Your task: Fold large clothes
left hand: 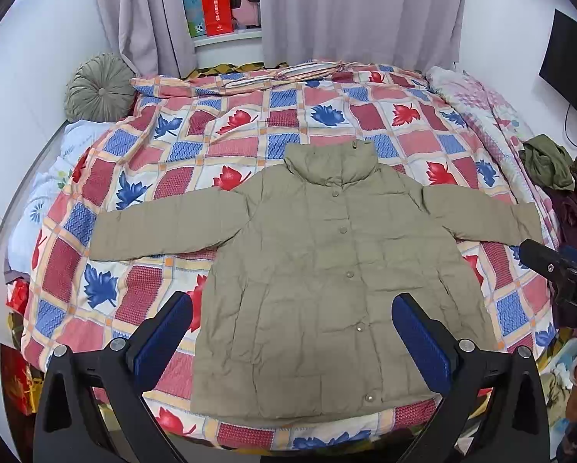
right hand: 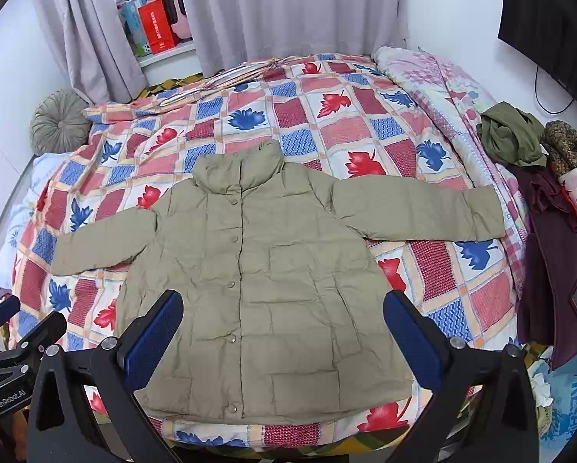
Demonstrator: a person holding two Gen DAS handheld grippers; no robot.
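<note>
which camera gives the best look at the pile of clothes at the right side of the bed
The right wrist view. There the pile of clothes shows its olive, maroon and patterned pieces nearly whole. In the left wrist view the pile of clothes sits squeezed at the frame edge, its lower part hidden behind the right gripper.

jacket (left hand: 319, 270) on quilt (left hand: 250, 123), centre; cushion (left hand: 97, 87) behind-left; clothes pile (right hand: 539, 177) right

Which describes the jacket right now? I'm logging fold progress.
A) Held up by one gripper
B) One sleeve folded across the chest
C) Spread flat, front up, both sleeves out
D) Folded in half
C: the khaki jacket lies flat on the patterned quilt, buttons up, both sleeves stretched sideways; the left gripper and right gripper are open above it.
</note>
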